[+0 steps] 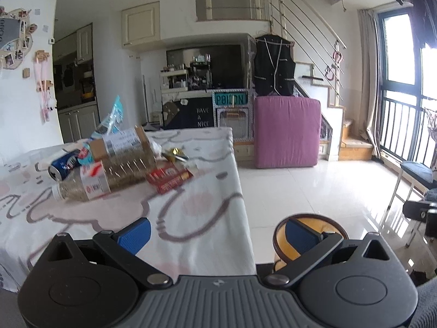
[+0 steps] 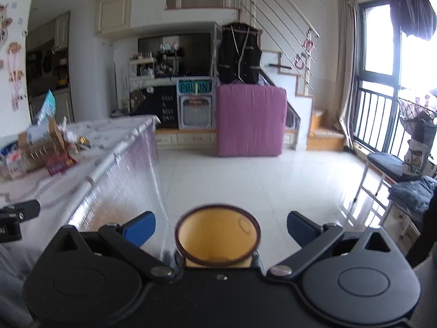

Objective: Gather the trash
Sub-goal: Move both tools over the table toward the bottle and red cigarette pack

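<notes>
Over on the left, a heap of rubbish sits on the table, which is draped in a white cloth with pink and grey cartoon outlines. Farthest left lies a blue drinks can on its side, and just beside it a clear plastic bottle with a red and white label, also lying down. A cardboard box rests on top of them with a blue and clear plastic wrapper sticking up behind it. To the right of the bottle lies a flat red packet, with something gold and crumpled just behind. The left gripper hangs over the near table corner, blue pads spread wide and nothing between them. On the floor beside the table stands a yellow bin with a dark rim, its inside bare. The right gripper hovers above that bin, likewise spread apart and empty. Further right, a purple cushion leans upright near the stairs.
</notes>
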